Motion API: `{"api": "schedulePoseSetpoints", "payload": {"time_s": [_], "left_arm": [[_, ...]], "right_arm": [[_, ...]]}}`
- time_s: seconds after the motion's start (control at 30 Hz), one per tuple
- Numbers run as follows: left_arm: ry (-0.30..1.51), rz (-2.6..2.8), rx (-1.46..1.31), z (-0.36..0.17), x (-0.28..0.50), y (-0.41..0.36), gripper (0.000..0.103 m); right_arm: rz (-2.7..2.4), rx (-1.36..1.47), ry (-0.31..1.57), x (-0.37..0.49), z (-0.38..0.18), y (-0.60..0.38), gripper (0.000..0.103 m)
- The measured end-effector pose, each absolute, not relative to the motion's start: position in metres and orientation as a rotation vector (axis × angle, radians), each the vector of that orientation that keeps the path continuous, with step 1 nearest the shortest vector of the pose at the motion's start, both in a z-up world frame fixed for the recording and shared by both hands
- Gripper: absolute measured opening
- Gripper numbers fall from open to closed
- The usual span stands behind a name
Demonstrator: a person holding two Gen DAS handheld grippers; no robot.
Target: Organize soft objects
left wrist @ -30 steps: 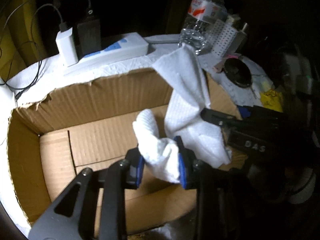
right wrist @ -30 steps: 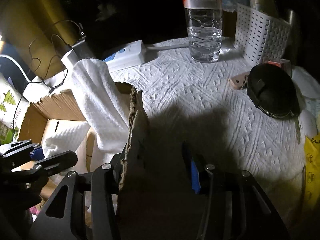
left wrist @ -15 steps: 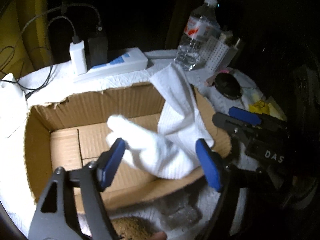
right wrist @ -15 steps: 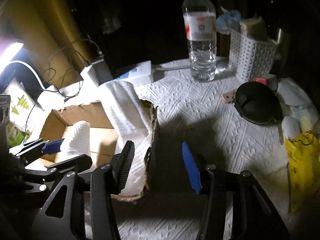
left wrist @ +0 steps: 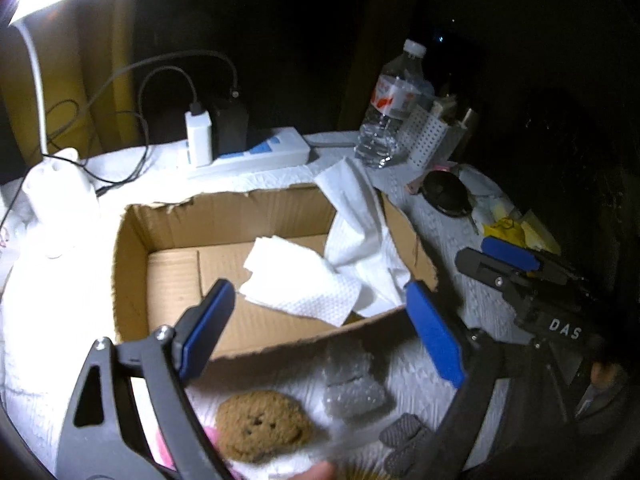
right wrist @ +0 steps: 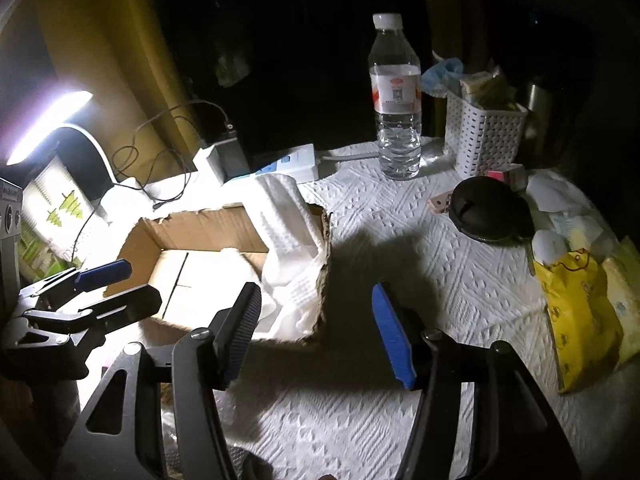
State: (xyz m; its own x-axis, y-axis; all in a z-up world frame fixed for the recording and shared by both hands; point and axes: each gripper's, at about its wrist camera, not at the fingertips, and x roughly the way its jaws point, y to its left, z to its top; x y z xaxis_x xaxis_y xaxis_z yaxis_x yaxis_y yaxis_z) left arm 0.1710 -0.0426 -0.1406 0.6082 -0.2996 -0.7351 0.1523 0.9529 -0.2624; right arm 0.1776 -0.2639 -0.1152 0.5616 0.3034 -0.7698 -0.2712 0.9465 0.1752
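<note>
Left wrist: towel (left wrist: 340,264) draped over box (left wrist: 132,248) corner.

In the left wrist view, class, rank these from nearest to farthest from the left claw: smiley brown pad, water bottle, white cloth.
1. smiley brown pad: just below the left claw, outside the box.
2. white cloth: ahead, inside the box.
3. water bottle: far back, right.

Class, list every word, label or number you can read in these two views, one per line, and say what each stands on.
"DAS": white letters on the black body of the right tool, seen from the left wrist.
Water bottle label: red and white with a printed code, too small to read.
Grey box edge at far left: dark lettering, too blurred to read.
Nothing else is readable.
</note>
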Motion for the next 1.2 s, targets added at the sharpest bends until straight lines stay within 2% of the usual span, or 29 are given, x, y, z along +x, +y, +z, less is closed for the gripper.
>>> {"api": "schedulePoseSetpoints", "payload": {"time_s": [0.37, 0.8, 1.2], "left_arm": [[0.822, -0.230, -0.167, -0.125, 0.126, -0.033, 0.089], [0.792, -0.228, -0.178, -0.125, 0.084, -0.019, 0.089], [0.782, -0.161, -0.148, -0.148, 0.053, -0.017, 0.089]], "right_arm": [[0.353, 0.021, 0.900, 0.138, -0.098, -0.252, 0.061], [0.372, 0.004, 0.923, 0.095, -0.104, -0.237, 0.061], [0.384, -0.012, 0.954, 0.065, -0.119, -0.232, 0.061]]}}
